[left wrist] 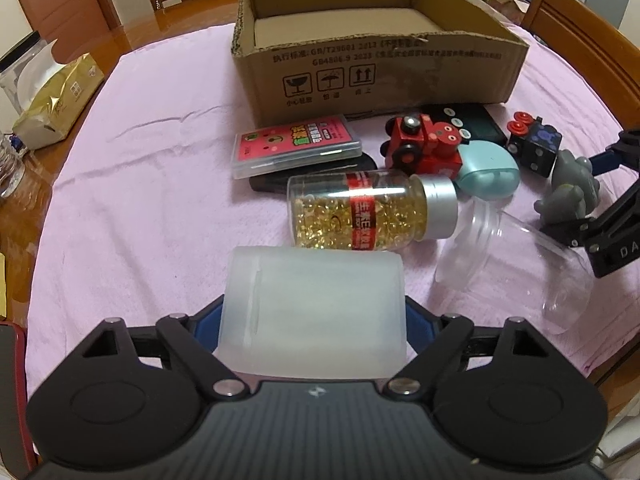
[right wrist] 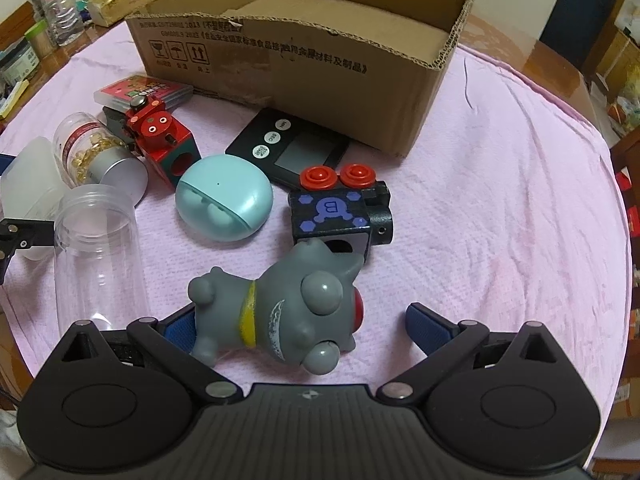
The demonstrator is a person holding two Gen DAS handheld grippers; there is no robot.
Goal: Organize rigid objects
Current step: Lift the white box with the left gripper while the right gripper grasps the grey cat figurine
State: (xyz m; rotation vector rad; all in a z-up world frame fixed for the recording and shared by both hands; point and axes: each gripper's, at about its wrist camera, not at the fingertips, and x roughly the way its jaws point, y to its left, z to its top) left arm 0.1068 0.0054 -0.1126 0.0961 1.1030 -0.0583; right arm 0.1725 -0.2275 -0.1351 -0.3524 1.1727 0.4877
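Left gripper [left wrist: 314, 316] clamped on a frosted white plastic box [left wrist: 312, 312], blue pads pressed against both its sides, low over the pink cloth [left wrist: 160, 216]. Right gripper [right wrist: 302, 330] spread wide around a grey rubber animal toy [right wrist: 280, 320]; left pad touching or just beside it, right pad clear. Lying nearby: capsule bottle [left wrist: 360, 210], clear jar [right wrist: 98, 256], mint earbud case [right wrist: 224, 202]. Behind, open cardboard box [left wrist: 380, 76].

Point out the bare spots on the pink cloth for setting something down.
Free: the pink cloth right of the cardboard box, and the stretch left of the capsule bottle. Crowded: in front of the box, from the card case to the grey toy.
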